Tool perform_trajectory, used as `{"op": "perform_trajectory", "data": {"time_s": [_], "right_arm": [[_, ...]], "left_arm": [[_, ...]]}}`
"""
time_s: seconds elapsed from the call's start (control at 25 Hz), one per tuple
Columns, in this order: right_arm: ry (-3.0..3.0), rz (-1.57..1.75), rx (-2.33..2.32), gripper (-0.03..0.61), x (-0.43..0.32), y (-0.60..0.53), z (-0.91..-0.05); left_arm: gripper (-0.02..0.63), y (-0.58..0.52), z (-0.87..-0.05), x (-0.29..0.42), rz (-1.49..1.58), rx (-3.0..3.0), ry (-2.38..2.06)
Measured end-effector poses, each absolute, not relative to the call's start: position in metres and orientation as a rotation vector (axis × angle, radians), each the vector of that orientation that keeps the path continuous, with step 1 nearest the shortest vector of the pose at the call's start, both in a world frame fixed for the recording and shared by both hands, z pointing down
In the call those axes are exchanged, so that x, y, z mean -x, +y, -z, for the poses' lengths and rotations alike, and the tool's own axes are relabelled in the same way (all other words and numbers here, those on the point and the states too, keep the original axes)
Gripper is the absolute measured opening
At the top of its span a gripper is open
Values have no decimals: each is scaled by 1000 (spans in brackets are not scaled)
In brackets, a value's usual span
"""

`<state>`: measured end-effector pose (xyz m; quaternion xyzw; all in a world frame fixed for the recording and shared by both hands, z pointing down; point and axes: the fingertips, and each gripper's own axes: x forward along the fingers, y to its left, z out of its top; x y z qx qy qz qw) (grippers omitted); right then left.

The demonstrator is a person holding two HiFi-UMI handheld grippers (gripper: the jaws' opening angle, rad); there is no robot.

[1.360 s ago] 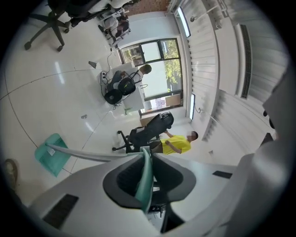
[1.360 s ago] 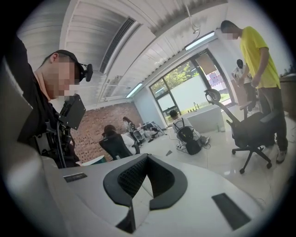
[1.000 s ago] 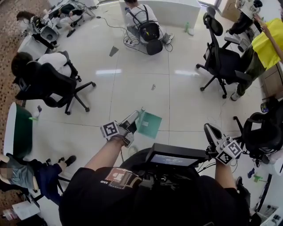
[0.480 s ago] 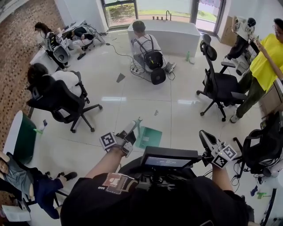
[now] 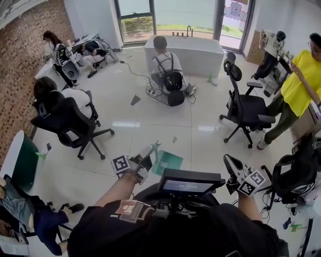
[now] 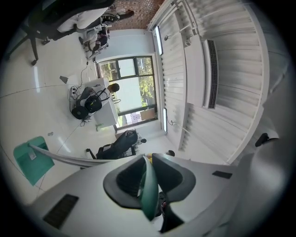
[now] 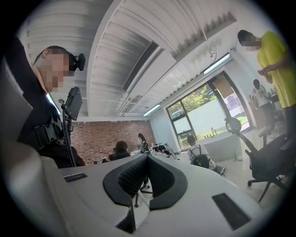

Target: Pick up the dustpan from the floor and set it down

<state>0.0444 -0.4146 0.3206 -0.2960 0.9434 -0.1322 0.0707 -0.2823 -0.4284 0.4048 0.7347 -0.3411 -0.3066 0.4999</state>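
Glossy white floor tiles [image 5: 150,108] fill most of my head view, with a red brick wall [image 5: 22,60] on the left and tall windows [image 5: 173,12] at the far end. Black wheeled office chairs [image 5: 67,120] stand around the open middle. A person with a black backpack [image 5: 168,68] crouches near a long white counter [image 5: 188,47].

My left gripper [image 6: 149,162] is clenched on the task's thing, the green plastic dustpan [image 5: 169,161]. In the left gripper view a thin green strip of its grip end sits pinched between the two dark pads [image 6: 125,178]. The long pale grey handle [image 6: 69,159] runs away from there toward the floor side of that view. The flat green pan is at the far end of the handle, well apart from the jaws. In the head view the pan shows just to the right of the left gripper's tip, over the tiles in front of me. I cannot tell from these views whether its edge is clear of the floor.

My right gripper [image 7: 147,157] is closed, its ribbed pads meeting with nothing between them. It sits off to the right of the small black screen [image 5: 189,184] at my chest, well apart from the dustpan. Beyond it stands a person in a yellow shirt [image 5: 301,75].
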Motion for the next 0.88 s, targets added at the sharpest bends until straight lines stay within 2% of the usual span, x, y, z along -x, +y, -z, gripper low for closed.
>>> {"op": "perform_trajectory", "data": {"time_s": [0.88], "right_arm": [[2853, 414, 925, 11, -33, -416, -337]], "left_arm": [[86, -437, -455, 279, 567, -1781, -800]]}}
